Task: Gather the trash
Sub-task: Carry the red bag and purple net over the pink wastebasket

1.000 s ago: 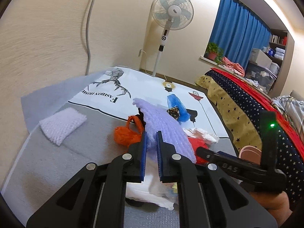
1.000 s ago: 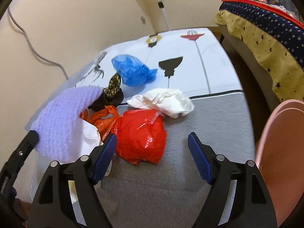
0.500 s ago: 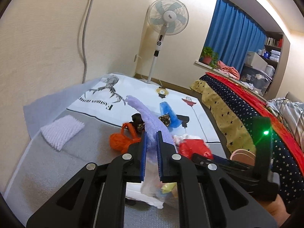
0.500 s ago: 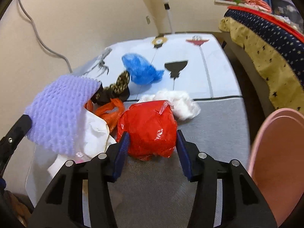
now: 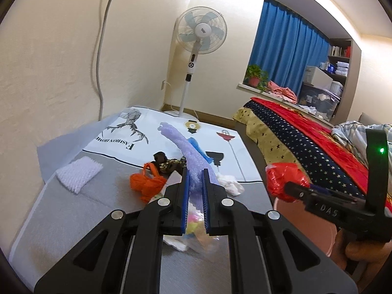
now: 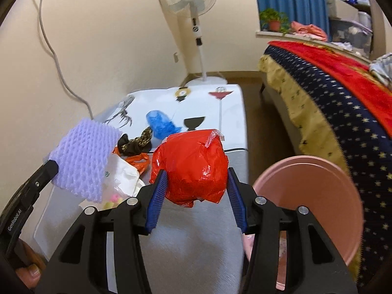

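My right gripper (image 6: 197, 172) is shut on a crumpled red plastic bag (image 6: 191, 169) and holds it in the air, just left of a pink bin (image 6: 306, 158). My left gripper (image 5: 195, 174) is shut on a purple foam net (image 5: 181, 144) that sticks up past its fingertips. A thin white bag (image 6: 122, 174) with colourful bits hangs below the net. On the grey mat (image 5: 73, 215) lie an orange bag (image 5: 147, 183), crumpled white paper (image 5: 230, 183), a blue plastic piece (image 6: 160, 123), a dark patterned scrap (image 6: 137, 143) and a white foam net (image 5: 78, 174).
A standing fan (image 5: 201, 34) is at the far corner, and a cable (image 5: 100, 49) runs down the wall on the left. A bed with a starred cover (image 6: 330, 112) fills the right side. A printed white sheet (image 5: 137, 132) covers the mat's far half.
My right gripper closed on the red bag and lifted it off the mat toward the pink bin. The left gripper rose with the purple net still in it.
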Demonstrator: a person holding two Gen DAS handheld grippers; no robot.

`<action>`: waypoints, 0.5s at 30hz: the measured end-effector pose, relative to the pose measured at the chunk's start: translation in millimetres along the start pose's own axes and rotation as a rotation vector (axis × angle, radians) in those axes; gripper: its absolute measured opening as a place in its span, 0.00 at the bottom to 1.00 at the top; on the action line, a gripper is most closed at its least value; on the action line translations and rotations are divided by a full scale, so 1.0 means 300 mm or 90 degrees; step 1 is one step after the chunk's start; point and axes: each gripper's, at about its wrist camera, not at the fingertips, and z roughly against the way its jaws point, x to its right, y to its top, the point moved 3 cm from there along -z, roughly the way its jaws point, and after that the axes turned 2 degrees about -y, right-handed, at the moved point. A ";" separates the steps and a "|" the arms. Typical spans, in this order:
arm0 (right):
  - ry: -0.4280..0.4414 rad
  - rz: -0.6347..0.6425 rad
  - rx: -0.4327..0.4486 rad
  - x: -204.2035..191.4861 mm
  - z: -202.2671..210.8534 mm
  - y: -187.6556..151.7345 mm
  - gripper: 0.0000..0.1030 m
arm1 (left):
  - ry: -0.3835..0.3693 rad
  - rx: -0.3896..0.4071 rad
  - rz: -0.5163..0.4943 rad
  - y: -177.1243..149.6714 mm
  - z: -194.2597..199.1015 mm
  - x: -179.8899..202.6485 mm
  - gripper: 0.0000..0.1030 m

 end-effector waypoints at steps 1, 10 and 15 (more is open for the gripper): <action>-0.007 0.000 0.005 0.008 0.022 0.003 0.48 | -0.002 0.001 -0.003 -0.002 0.009 0.009 0.09; -0.062 -0.013 0.053 0.087 0.224 0.031 0.48 | -0.026 0.013 -0.034 0.000 0.075 0.075 0.09; -0.076 -0.027 0.070 0.141 0.332 0.074 0.48 | -0.044 0.018 -0.043 0.001 0.105 0.111 0.09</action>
